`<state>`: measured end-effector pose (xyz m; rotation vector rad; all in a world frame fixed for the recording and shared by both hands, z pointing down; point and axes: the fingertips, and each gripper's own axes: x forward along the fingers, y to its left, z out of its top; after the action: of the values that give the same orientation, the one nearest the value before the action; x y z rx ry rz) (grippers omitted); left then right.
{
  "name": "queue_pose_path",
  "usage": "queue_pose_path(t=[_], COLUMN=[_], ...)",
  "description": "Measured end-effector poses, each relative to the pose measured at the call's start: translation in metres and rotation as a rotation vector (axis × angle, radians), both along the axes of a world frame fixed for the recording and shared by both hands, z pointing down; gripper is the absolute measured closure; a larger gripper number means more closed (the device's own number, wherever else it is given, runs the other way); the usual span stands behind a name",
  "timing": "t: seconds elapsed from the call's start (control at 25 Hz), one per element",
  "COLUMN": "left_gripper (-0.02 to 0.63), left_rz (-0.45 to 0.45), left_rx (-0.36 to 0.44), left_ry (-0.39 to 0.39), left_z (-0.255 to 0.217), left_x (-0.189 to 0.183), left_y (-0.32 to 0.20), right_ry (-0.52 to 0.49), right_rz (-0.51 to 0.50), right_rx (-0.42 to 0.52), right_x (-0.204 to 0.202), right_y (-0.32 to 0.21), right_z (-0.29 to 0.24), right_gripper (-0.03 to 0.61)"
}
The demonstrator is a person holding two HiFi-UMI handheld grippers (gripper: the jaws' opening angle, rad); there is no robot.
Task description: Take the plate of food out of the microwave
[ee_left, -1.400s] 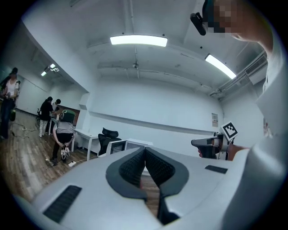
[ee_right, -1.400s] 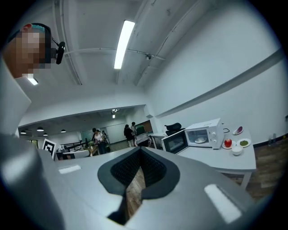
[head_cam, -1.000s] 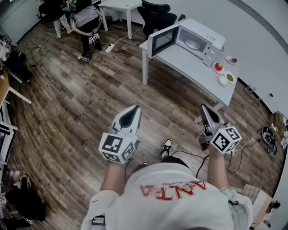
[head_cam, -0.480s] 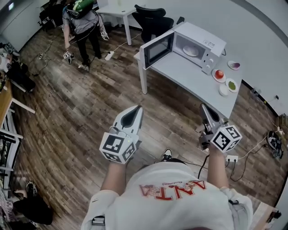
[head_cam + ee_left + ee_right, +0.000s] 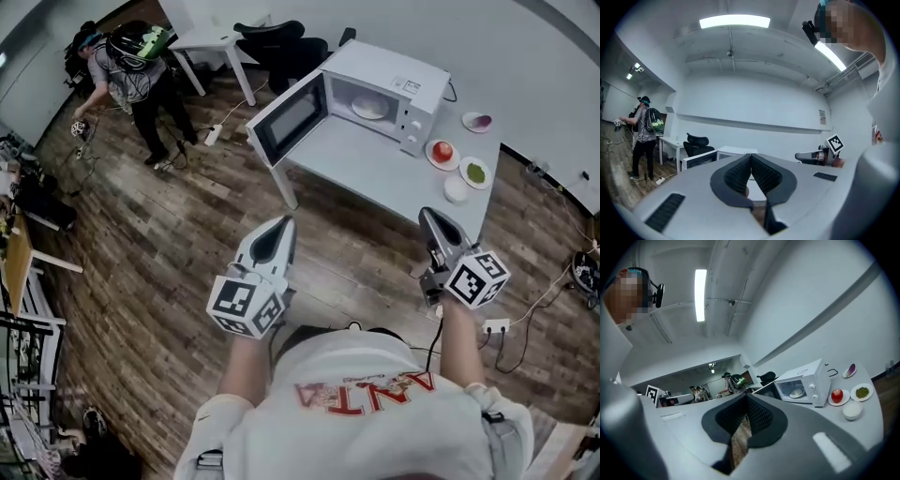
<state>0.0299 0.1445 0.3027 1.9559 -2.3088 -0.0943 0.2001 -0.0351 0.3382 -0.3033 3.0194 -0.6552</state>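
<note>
Closer than a second before, the microwave (image 5: 380, 86) sat on the table (image 5: 370, 173), its door open, with the plate (image 5: 368, 109) still inside. You held both claws well short of it, over the floor: left gripper (image 5: 283, 225) pressed together, empty; right gripper (image 5: 427, 215) likewise.
</note>
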Motion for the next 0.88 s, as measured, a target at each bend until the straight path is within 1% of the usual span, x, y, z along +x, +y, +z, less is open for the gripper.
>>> queue_pose_path(t=[0.2, 0.4, 0.68, 0.8, 0.88], left_gripper=[0.603, 0.603, 0.603, 0.604, 0.604], left_rz=[0.026, 0.062, 0.121, 0.151, 0.182], left_rx=[-0.021, -0.031, -0.009, -0.011, -0.011], left_ry=[-0.006, -0.001, 0.028, 0.030, 0.020], left_z=[0.003, 0.007, 0.019, 0.020, 0.018], left_x=[-0.009, -0.027, -0.084, -0.116, -0.137], left_y=[-0.045, -0.076, -0.120, -0.142, -0.157], right_ry=[-0.007, 0.011, 0.042, 0.057, 0.074], right_rz=[0.008, 0.020, 0.082, 0.108, 0.119], right_rx=[-0.025, -0.038, -0.022, -0.018, 0.002], right_x=[-0.007, -0.024, -0.068, -0.100, -0.125], right_y=[-0.037, -0.061, -0.094, -0.107, -0.113], right_z=[0.011, 0.018, 0.021, 0.016, 0.008], right_gripper=[0.575, 0.575, 0.575, 0.575, 0.575])
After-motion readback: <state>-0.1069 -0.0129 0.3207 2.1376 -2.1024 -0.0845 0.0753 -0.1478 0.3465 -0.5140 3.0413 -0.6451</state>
